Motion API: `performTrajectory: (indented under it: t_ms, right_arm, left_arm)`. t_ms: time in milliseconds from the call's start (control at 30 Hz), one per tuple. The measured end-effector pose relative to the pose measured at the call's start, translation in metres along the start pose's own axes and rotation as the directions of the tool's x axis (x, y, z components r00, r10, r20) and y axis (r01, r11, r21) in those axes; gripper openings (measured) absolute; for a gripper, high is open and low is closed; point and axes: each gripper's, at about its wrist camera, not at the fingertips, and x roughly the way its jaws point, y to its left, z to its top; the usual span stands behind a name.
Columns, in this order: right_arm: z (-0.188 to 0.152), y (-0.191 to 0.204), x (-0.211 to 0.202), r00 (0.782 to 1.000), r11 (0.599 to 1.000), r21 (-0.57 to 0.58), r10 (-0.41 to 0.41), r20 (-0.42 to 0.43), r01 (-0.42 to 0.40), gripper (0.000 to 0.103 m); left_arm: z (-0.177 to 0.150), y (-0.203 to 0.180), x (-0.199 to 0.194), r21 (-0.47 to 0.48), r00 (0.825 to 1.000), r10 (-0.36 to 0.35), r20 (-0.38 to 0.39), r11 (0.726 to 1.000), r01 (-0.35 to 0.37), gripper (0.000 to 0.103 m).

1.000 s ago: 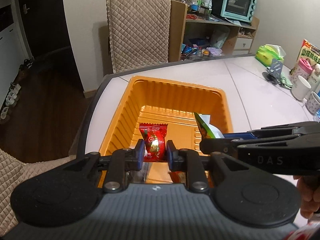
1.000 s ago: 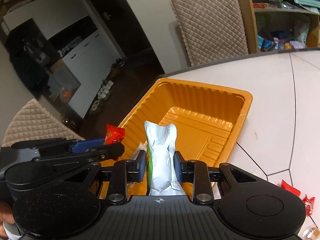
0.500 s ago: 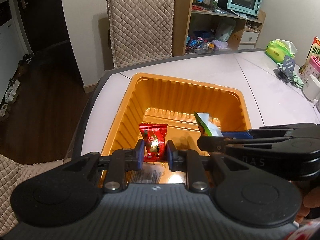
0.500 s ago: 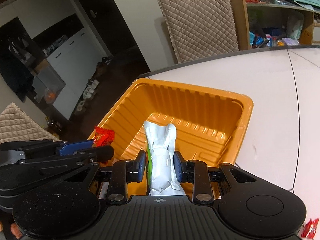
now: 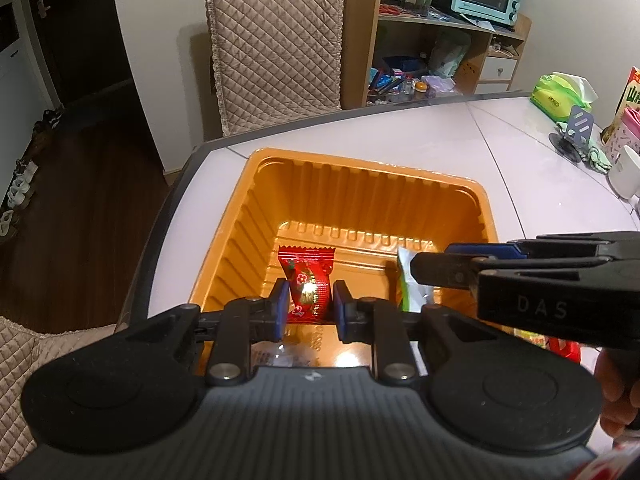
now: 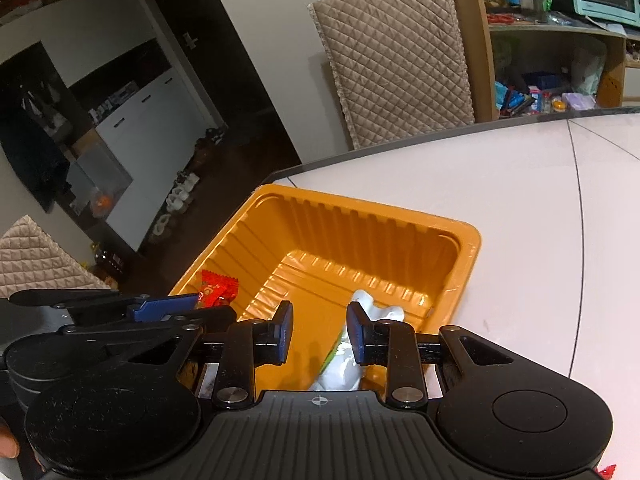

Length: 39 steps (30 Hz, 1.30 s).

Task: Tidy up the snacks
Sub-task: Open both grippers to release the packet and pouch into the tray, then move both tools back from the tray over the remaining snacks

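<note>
Left wrist view: the left gripper is clamped on a red candy wrapper, blue pads pressed to both its sides, holding it upright over the near end of the orange tray. The tray sits on the white table, close to the table's edge. In from the right comes the right gripper, its dark fingers level above the tray, with a white-and-green snack packet showing just under its tip.

Right wrist view: the right gripper has its jaws spread apart, gripping nothing. The white-and-green snack packet lies slanted inside the orange tray, leaning by the right-hand pad. Off to the left, the left gripper pinches the red candy wrapper beside the tray's left wall. A quilted chair stands beyond the table.
</note>
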Motion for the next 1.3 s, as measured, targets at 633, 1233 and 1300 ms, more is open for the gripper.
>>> performTrajectory:
  t_ms: [633, 1233, 1300]
  right_arm:
    - [-0.012, -0.012, -0.063, 0.998, 0.999, 0.003, 0.038, 0.041, -0.038, 0.031]
    - [-0.074, -0.016, -0.166, 0.994, 0.999, 0.027, 0.016, 0.105, -0.019, 0.06]
    - [-0.082, -0.019, -0.177, 0.994, 0.999, 0.032, 0.006, 0.109, -0.01, 0.061]
  left_arm:
    - [-0.016, -0.008, -0.044, -0.043, 1.0, 0.007, 0.014, 0.999, -0.007, 0.04]
    - [-0.066, -0.038, -0.129, -0.107, 0.998, -0.055, 0.041, 0.993, 0.059, 0.043]
    - [-0.074, -0.044, -0.135, -0.11, 0.997, -0.071, 0.04, 0.991, 0.075, 0.043]
